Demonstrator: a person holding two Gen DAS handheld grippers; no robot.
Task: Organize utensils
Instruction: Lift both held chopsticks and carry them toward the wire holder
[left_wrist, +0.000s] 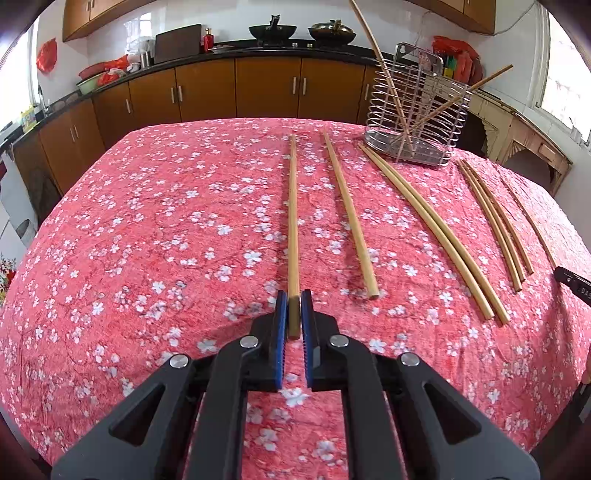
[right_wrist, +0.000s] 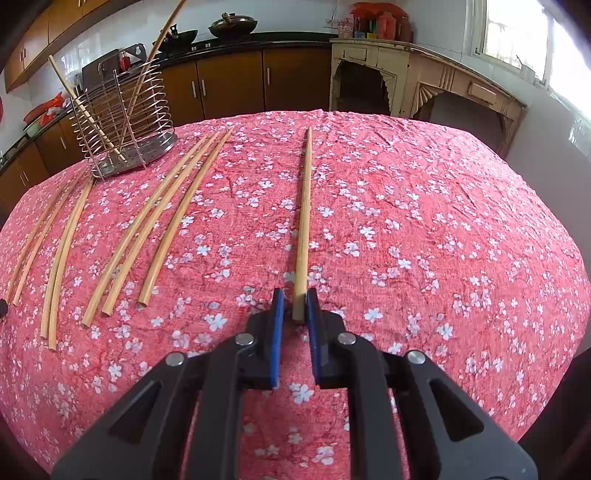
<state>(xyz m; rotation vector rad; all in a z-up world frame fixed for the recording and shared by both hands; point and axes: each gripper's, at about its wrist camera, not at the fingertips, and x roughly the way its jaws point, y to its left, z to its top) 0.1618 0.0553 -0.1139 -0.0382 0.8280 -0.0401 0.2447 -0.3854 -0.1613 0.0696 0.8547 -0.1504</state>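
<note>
A long wooden chopstick (left_wrist: 293, 221) lies lengthwise on the pink flowered tablecloth (left_wrist: 147, 240). My left gripper (left_wrist: 294, 295) is shut on its near end, both blue pads against the wood. In the right wrist view another chopstick (right_wrist: 304, 206) lies the same way, its near end between the pads of my right gripper (right_wrist: 294, 293). There the jaws stand narrowly open: the right pad is at the wood and a gap shows beside the left pad. A wire utensil holder (left_wrist: 384, 142) (right_wrist: 122, 168) stands at the far side of the table with two chopsticks leaning in it.
Several more chopsticks lie in rows on the cloth: a single one (left_wrist: 349, 214), a pair (left_wrist: 436, 236) and a cluster (left_wrist: 495, 225), seen to the left of my right gripper as a cluster (right_wrist: 162, 221). Kitchen cabinets and a counter with woks run behind the table.
</note>
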